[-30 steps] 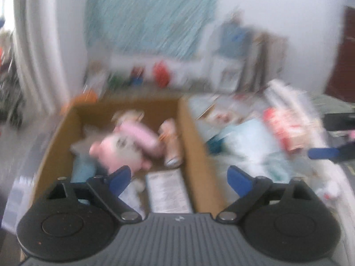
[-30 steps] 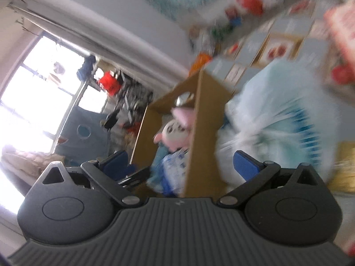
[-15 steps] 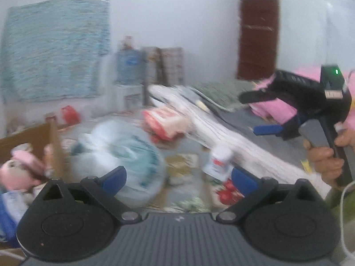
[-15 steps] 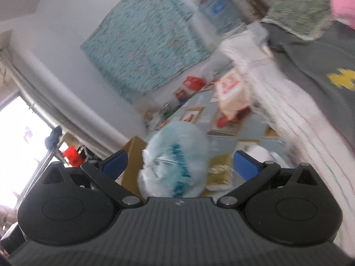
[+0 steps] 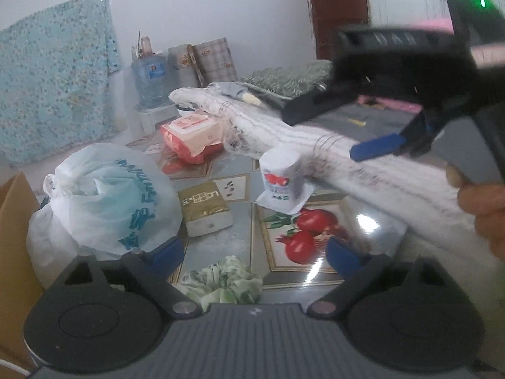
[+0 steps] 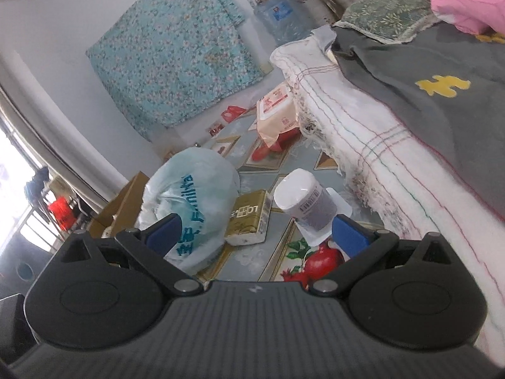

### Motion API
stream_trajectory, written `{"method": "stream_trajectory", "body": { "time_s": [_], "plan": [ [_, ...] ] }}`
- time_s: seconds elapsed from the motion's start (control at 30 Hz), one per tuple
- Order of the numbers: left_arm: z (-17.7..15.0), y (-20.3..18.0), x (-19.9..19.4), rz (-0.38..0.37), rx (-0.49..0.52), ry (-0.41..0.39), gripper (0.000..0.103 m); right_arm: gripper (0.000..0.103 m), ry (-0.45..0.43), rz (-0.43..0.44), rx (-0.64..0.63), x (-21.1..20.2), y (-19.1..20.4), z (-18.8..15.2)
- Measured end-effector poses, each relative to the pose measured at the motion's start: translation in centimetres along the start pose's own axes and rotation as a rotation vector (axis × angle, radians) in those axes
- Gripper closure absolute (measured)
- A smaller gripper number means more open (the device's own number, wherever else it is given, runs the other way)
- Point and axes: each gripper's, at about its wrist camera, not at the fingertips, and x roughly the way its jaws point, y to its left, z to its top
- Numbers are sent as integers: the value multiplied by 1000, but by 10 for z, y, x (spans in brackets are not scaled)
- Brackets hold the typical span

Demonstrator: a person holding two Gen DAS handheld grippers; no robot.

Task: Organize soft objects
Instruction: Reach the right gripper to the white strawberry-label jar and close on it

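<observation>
My left gripper (image 5: 255, 254) is open and empty, low over the tiled floor. A green-and-white scrunchie (image 5: 224, 282) lies just below and between its fingers. A tied white plastic bag (image 5: 107, 195) sits at its left finger. A gold tissue pack (image 5: 203, 208) and a white cup (image 5: 282, 183) lie ahead. My right gripper (image 6: 257, 230) is open and empty, facing the same bag (image 6: 192, 202), tissue pack (image 6: 249, 218) and cup (image 6: 304, 203). It also shows at the upper right of the left wrist view (image 5: 378, 145).
A cardboard box (image 5: 12, 221) stands at the left; its edge shows in the right wrist view (image 6: 123, 202). A white mattress edge (image 5: 315, 135) with grey bedding (image 6: 426, 94) runs along the right. A red-and-cream pack (image 5: 192, 134) and a water jug (image 5: 150, 79) stand farther back.
Both grippers have swung right, away from the cardboard box with the pink plush, and lowered toward the floor items. The right gripper now sits closer in the left wrist view.
</observation>
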Motion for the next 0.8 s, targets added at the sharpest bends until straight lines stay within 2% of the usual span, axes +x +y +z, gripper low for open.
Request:
{"method": "stream_trajectory", "body": {
  "time_s": [0.1, 0.27, 0.3, 0.4, 0.47, 0.6, 0.73, 0.8],
  "plan": [
    [-1, -3, 3, 31, 30, 10, 15, 1, 4, -36, -45, 12, 5, 3],
    [-4, 7, -12, -17, 24, -4, 15, 1, -19, -57, -104, 23, 10, 7],
    [-6, 8, -12, -11, 31, -6, 18, 1, -19, -64, -119, 28, 12, 7],
    [-17, 5, -4, 35, 89, 22, 32, 2, -16, -131, -177, 44, 18, 6],
    [-24, 5, 3, 71, 114, 53, 36, 2, -15, -180, -216, 53, 21, 5],
    [-31, 12, 18, 137, 127, 102, 37, 5, 1, -203, -243, 64, 20, 5],
    [-28, 25, 34, 225, 104, 119, 37, 9, 15, -224, -253, 74, 18, 7],
    [-26, 31, 38, 235, 73, 136, 35, 11, 18, -242, -269, 79, 19, 8]
  ]
}}
